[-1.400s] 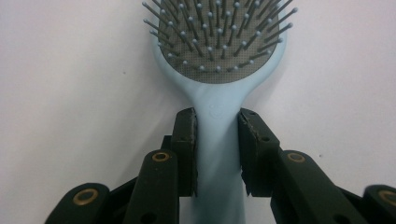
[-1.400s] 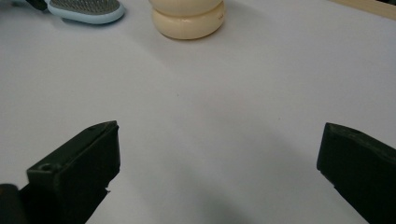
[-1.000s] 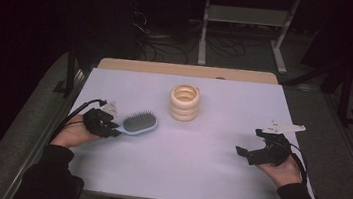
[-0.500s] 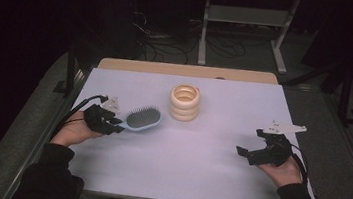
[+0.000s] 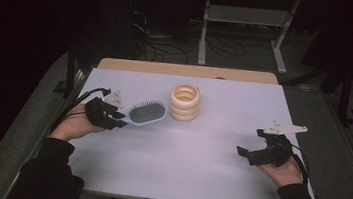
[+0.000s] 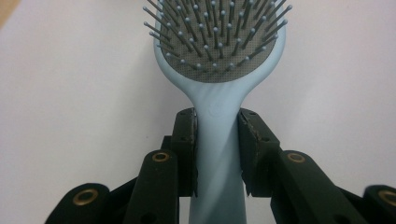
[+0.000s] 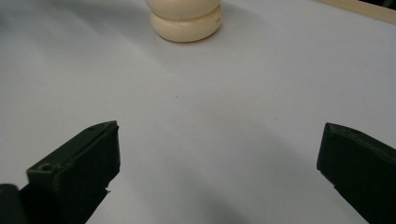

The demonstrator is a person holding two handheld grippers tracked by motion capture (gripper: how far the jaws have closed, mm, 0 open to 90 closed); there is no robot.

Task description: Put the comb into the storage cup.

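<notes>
A light blue hairbrush (image 5: 146, 113) with a grey bristle pad hangs a little above the white table (image 5: 181, 170) at the left. My left gripper (image 5: 118, 118) is shut on its handle. In the left gripper view both black pads (image 6: 186, 149) press the sides of the hairbrush handle (image 6: 217, 154), bristles facing up. A cream ribbed holder (image 5: 184, 102) made of stacked rings stands upright in the middle at the back, just right of the brush head. My right gripper (image 5: 251, 144) rests near the right edge, open with nothing between its fingers; its view looks toward the holder (image 7: 186, 16).
A tan strip of tabletop (image 5: 188, 71) shows past the white sheet's far edge. Beyond it stand a metal frame (image 5: 243, 26) and cables on a dark floor. Bare white surface lies between the two grippers.
My left gripper has risen and carried the hairbrush up and slightly right, toward the cream holder. The right gripper has stayed put.
</notes>
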